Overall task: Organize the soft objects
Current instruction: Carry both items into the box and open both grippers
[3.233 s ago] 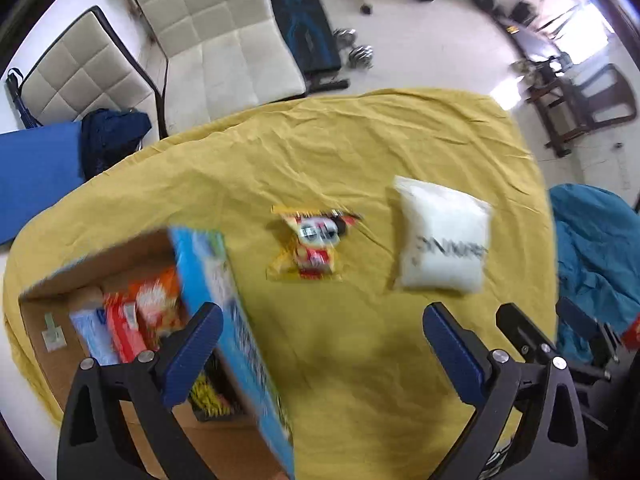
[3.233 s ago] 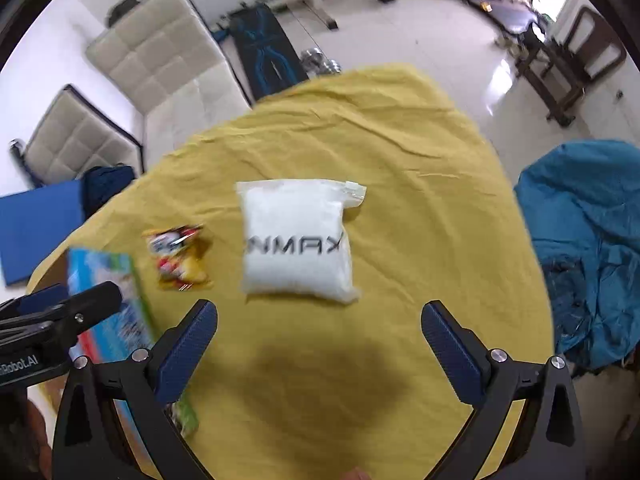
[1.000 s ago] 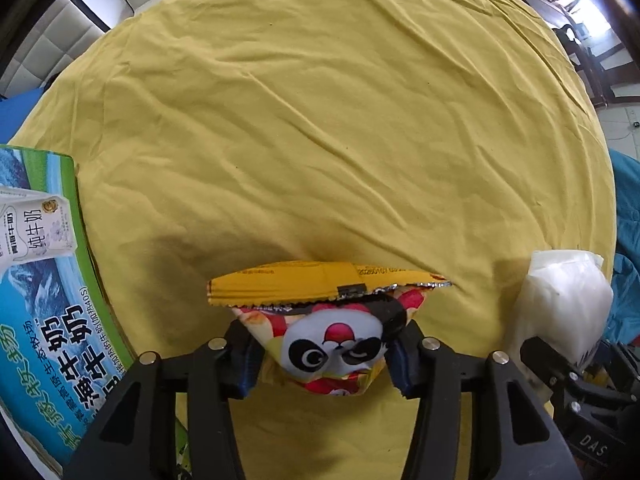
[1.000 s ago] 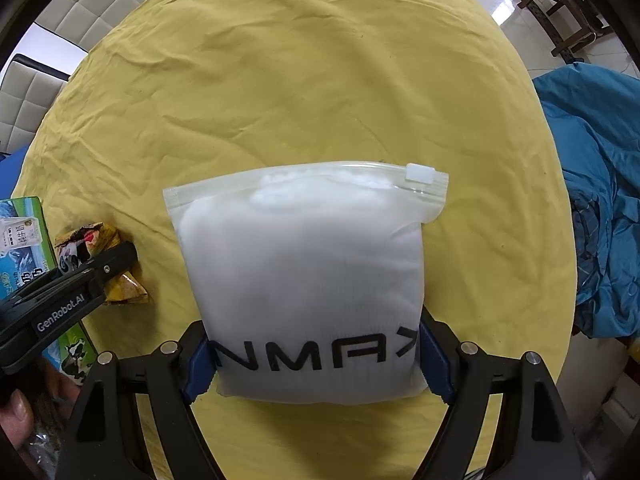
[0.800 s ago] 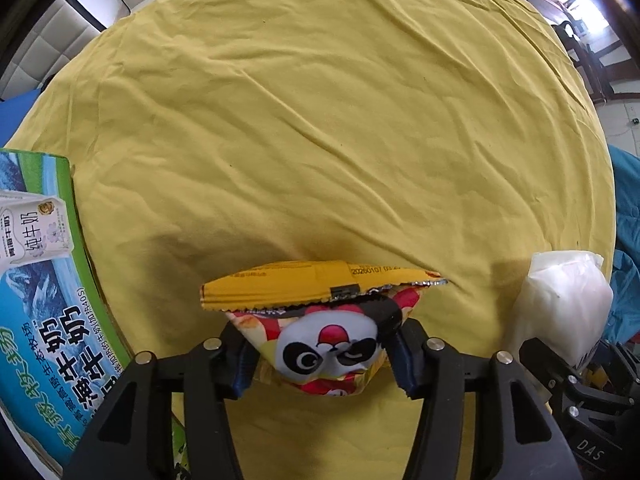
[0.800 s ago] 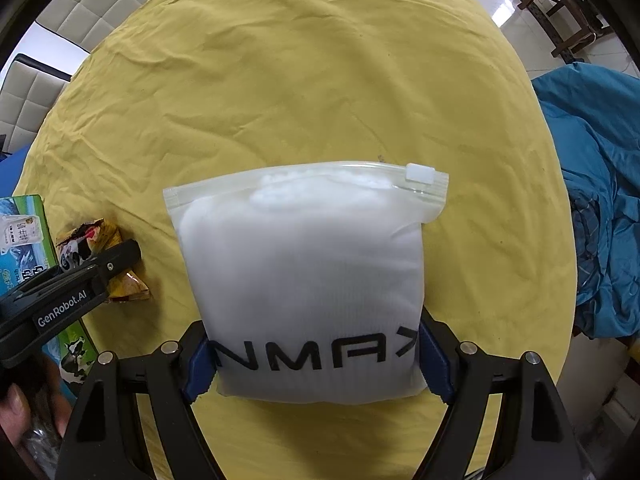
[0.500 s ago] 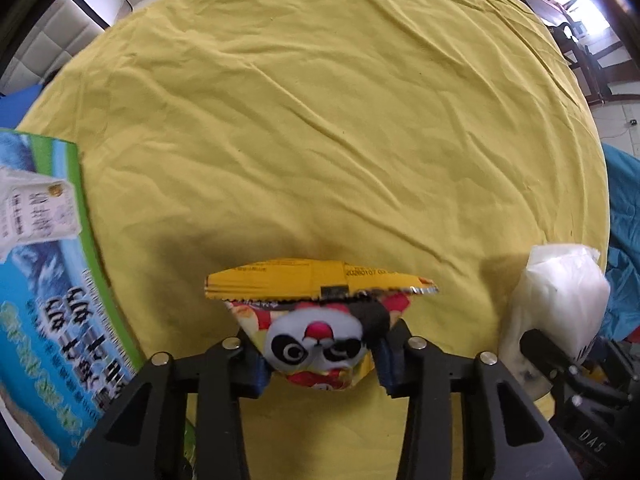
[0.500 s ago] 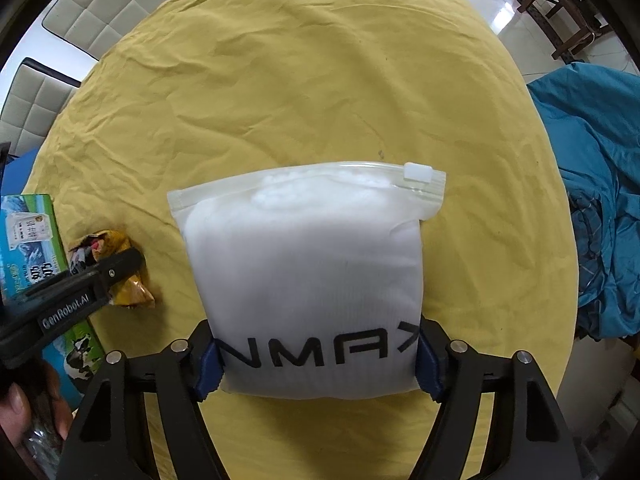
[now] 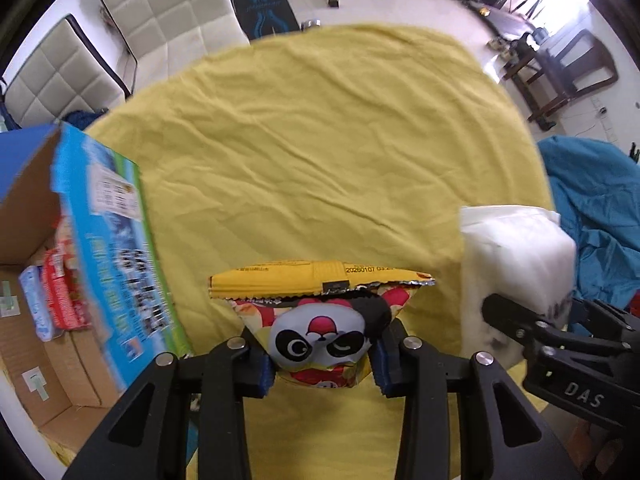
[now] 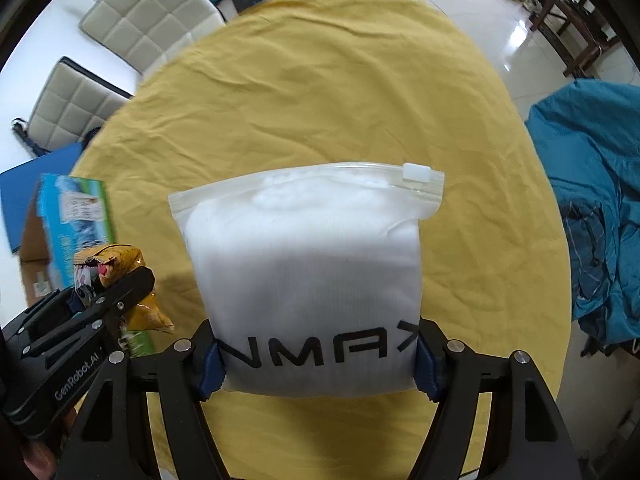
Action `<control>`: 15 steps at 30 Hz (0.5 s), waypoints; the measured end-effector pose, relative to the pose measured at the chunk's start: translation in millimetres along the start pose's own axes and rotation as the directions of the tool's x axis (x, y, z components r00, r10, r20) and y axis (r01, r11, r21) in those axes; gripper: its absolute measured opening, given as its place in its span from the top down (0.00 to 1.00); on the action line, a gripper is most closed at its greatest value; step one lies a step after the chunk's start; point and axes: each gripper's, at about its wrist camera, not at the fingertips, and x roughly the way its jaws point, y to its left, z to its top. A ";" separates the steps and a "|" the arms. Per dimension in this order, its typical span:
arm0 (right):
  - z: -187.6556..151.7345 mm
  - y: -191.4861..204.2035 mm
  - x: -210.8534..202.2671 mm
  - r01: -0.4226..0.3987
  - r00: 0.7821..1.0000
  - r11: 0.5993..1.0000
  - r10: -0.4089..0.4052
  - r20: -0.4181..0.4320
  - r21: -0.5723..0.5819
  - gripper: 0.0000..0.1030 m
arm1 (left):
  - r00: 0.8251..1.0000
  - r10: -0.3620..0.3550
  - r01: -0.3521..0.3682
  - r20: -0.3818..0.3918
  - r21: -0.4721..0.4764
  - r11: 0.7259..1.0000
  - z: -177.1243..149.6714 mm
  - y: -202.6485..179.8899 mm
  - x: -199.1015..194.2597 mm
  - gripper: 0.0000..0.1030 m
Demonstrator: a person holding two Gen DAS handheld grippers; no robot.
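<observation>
My left gripper [image 9: 322, 364] is shut on a yellow and red panda snack bag [image 9: 320, 320] and holds it above the yellow tablecloth [image 9: 320, 152]. My right gripper [image 10: 316, 364] is shut on a white zip bag [image 10: 308, 264] with black lettering, lifted off the cloth. The white bag [image 9: 516, 264] and the right gripper also show at the right of the left wrist view. The snack bag [image 10: 120, 280] and left gripper show at the lower left of the right wrist view.
An open cardboard box [image 9: 84, 272] with a blue printed side stands at the left, with several snack packs [image 9: 52, 296] inside. Two white padded chairs [image 9: 160, 20] stand behind the table. A blue cloth heap [image 10: 596, 220] lies to the right.
Both grippers have lifted their bags up off the cloth and pulled back; the box's open top and the room beyond have come into view.
</observation>
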 end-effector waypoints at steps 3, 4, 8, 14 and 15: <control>-5.0 17.0 -27.4 -0.029 0.999 0.999 0.030 0.035 -0.025 0.27 | 0.998 -0.008 0.008 0.055 0.003 1.000 -11.5 10.2 -31.2 0.67; -7.9 21.8 -35.1 -0.034 0.998 0.999 0.036 0.045 -0.034 0.27 | 0.997 -0.019 0.018 0.075 0.003 1.000 -14.7 16.6 -44.7 0.67; -19.6 47.3 -64.6 -0.066 0.994 0.995 0.072 0.077 -0.073 0.27 | 0.990 -0.040 0.041 0.135 -0.008 0.999 -23.9 27.5 -91.6 0.67; -38.1 104.4 -102.2 -0.120 0.983 0.981 0.138 0.117 -0.152 0.27 | 0.976 -0.051 0.060 0.214 -0.037 0.998 -27.9 62.1 -129.3 0.67; -41.1 116.3 -106.4 -0.127 0.982 0.977 0.148 0.119 -0.168 0.27 | 0.973 -0.054 0.066 0.224 -0.045 0.997 -31.8 71.5 -137.1 0.67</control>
